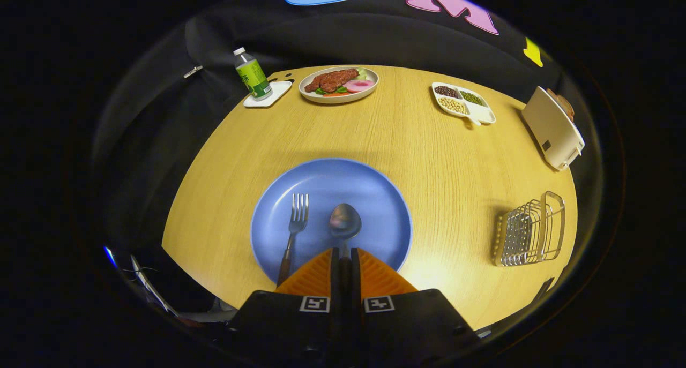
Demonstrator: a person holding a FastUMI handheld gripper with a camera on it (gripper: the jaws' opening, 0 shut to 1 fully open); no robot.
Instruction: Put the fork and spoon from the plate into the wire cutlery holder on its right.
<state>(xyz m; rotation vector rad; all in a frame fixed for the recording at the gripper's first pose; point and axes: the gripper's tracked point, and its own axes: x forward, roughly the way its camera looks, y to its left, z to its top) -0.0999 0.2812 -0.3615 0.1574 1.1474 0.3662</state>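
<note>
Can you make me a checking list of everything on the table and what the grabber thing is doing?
Surface: round wooden table, with a bright light patch near the gripper.
Job's things: blue plate holds the fork and the spoon; wire cutlery holder stands to its right, nothing seen in it.
Clutter: bottle on a white coaster, plate of food, divided bean dish, toaster.
Gripper: gripper shut on the spoon's handle.
Cables: thin wires below the table's edge.
Surroundings: black cloth wall.
</note>
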